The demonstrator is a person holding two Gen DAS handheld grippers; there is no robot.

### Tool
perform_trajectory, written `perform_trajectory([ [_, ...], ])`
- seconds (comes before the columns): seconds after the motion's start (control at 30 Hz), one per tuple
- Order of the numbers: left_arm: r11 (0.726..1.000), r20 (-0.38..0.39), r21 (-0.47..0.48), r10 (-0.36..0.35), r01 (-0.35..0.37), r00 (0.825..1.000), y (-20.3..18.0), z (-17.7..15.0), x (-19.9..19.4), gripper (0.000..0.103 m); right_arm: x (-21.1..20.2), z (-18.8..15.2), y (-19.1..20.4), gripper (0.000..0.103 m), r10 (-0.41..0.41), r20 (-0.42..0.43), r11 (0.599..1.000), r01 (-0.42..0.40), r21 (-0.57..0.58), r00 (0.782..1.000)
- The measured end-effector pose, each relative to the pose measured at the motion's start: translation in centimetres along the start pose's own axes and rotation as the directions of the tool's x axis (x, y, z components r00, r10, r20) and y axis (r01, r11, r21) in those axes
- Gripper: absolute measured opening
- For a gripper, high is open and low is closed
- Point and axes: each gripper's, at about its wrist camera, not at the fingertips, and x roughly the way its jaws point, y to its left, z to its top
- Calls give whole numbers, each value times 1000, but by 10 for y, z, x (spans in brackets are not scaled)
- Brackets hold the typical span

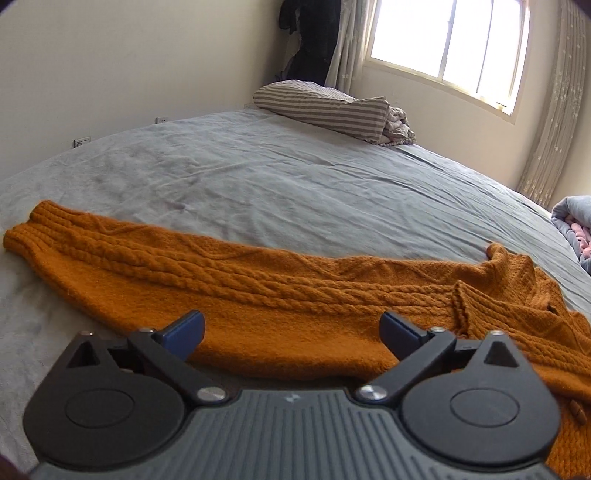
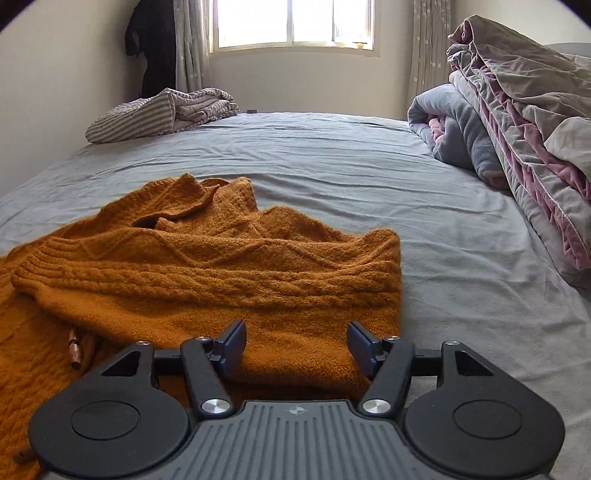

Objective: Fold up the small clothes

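Left gripper (image 1: pixel 291 332): jaws spread wide, blue pads clear of the knit; nothing pinched; poised over the near edge of the sweater.
Right gripper (image 2: pixel 296 341): jaws spread, nothing between the pads; poised over the near edge of a folded-over part of the sweater.
Sweater (image 1: pixel 258 280): orange cable knit, lying on the bed just ahead of both grippers; in the left view it stretches flat across the sheet with a ribbed end at far left and bunched folds at far right; in the right view one cabled part (image 2: pixel 229 280) is laid over the rest, with rumpled knit behind it.
Toggle (image 2: pixel 75 353): small brown fastener on the sweater, left of the right gripper.
Bed (image 1: pixel 295 177): grey sheet, lightly creased, bare beyond the sweater.
Pillow (image 1: pixel 317 105): striped, at the far end of the bed, with crumpled bedding beside it.
Quilts (image 2: pixel 517 147): heaped grey and pink covers along the right side of the bed.
Window (image 2: pixel 293 22): bright, in the far wall, curtains either side.
Dark garment (image 2: pixel 155 48): hanging in the corner left of the window.
Sockets (image 1: pixel 83 141): on the wall beside the bed.
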Motion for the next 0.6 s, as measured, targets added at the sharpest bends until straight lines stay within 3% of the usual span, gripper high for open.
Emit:
perform_trajectory([
  [0.2,984,-3,-39,174,-174,985,45,6,2,102,-43,-6,27,90,-14,39,996,17,-89,999],
  [0.37,950,-60,-102,290,-295,955,86,9,15,102,-58,-14,29,96,-39,49,998,41,-49,998],
  [0.53,925,-104,-185,318,-333,942,124,9,29,102,-59,-17,24,99,-46,51,999,45,12,998],
  [0.6,917,-115,-232,307,-326,945,138,11,36,102,-56,-18,22,99,-44,37,999,44,12,998],
])
